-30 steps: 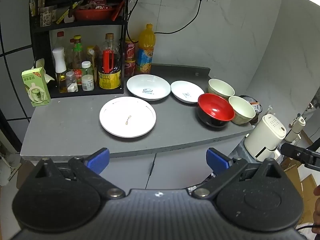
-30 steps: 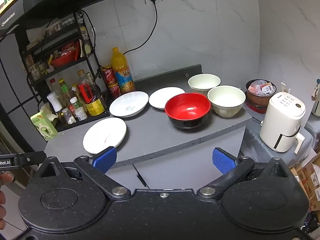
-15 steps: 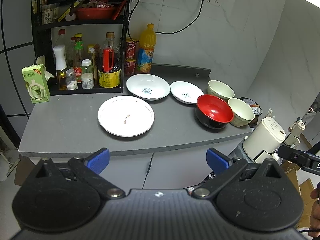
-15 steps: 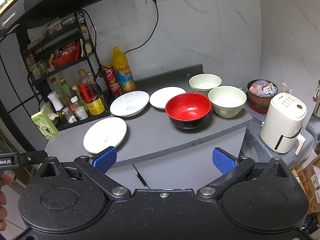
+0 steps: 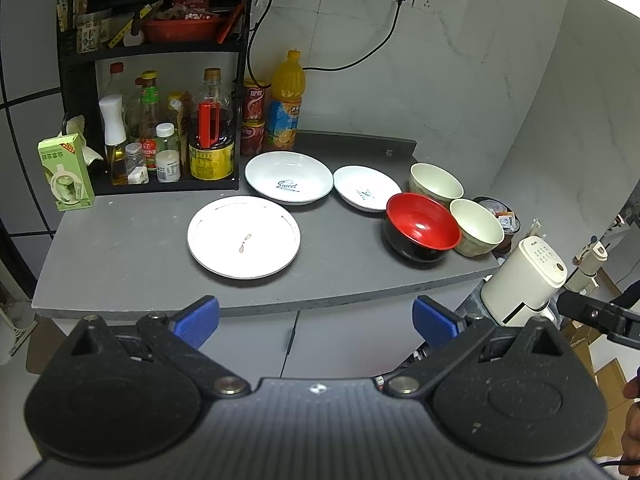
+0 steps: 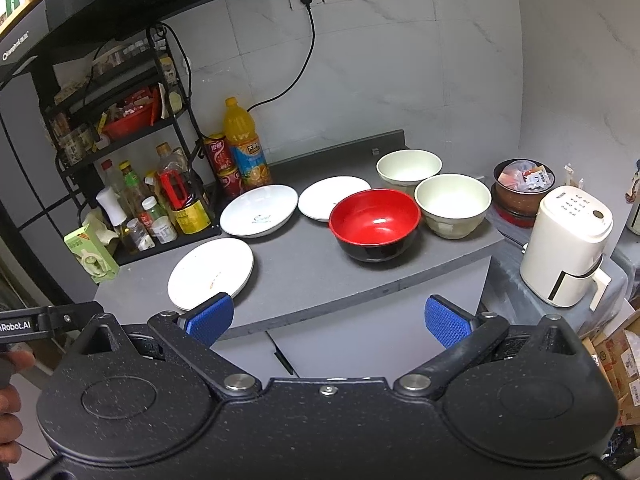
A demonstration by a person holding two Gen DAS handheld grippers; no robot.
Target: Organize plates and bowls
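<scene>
Closing in: both views are nearing the counter [image 5: 132, 248] slightly (nothing touched).
Jaws: left gripper [image 5: 316, 316] and right gripper [image 6: 328, 318] are gaping empty.
Stacking: is starting soon, likely.

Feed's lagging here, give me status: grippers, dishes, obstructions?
Left gripper open, right gripper open, both empty. Three plates, three bowls unstacked on counter. Nothing in the way.
</scene>
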